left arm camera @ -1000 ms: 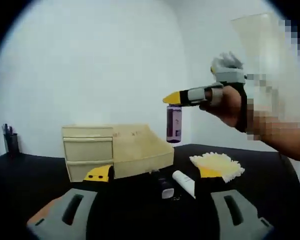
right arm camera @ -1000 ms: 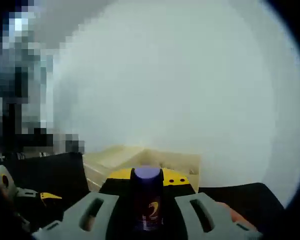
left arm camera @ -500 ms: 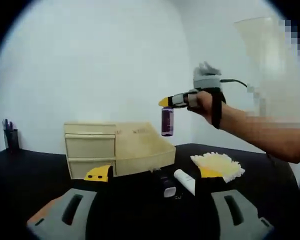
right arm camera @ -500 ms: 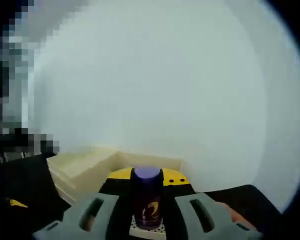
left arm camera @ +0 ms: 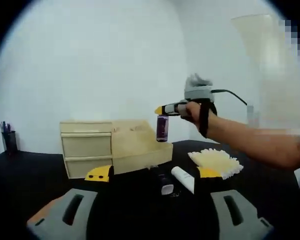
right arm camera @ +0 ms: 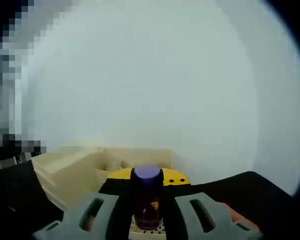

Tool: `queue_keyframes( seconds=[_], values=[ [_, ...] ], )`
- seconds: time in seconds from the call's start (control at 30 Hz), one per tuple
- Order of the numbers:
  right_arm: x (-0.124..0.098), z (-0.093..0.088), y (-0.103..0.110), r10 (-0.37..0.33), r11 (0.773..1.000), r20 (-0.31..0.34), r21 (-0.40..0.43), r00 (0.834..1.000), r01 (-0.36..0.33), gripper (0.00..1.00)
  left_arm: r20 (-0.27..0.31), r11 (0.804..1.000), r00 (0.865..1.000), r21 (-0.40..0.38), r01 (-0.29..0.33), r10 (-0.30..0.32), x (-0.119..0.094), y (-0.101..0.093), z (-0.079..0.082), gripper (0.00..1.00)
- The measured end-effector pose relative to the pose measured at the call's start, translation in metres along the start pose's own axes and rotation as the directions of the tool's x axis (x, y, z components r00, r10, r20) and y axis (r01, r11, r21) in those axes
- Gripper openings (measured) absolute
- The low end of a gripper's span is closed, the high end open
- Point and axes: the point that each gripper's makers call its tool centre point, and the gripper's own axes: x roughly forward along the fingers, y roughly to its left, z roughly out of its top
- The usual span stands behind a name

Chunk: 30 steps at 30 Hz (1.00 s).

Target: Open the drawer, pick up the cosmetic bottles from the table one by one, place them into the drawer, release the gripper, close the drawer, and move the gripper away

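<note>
A black table (left arm camera: 35,175) stands before a plain white wall (left arm camera: 90,60); a cream drawer unit (left arm camera: 87,150) sits toward the table's far edge with its top drawer (left arm camera: 140,147) pulled open, a pen cup (left arm camera: 10,142) near the far left edge. The right gripper (left arm camera: 162,110) is clamped on a purple cosmetic bottle (left arm camera: 162,128), held in open air above the open drawer. The left gripper (left arm camera: 152,175) hangs with jaws apart over the near table edge, a white tube (left arm camera: 182,179) and a dark bottle (left arm camera: 165,184) lying beyond it, a yellow cloth (left arm camera: 217,161) to their right.
</note>
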Motion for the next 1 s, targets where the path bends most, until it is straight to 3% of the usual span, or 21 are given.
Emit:
queue_keyframes(
  seconds=[0.27,0.6,1.0],
  values=[
    [0.007,-0.014,-0.015,-0.054,0.998,0.022,-0.010,0.998,0.054,0.16,-0.006,1.000,1.000,-0.011,-0.005,0.004,0.000,0.003,-0.002,0.58],
    [0.018,-0.046,-0.019,-0.036,0.999,-0.010,0.003,0.999,0.037,0.16,-0.042,1.000,0.999,0.001,-0.007,0.007,0.004,0.005,-0.013,0.58],
    [0.016,-0.056,-0.017,-0.039,0.999,-0.016,0.015,0.999,0.039,0.16,-0.057,1.000,0.998,-0.003,-0.010,0.010,0.003,0.005,-0.018,0.57]
  ],
)
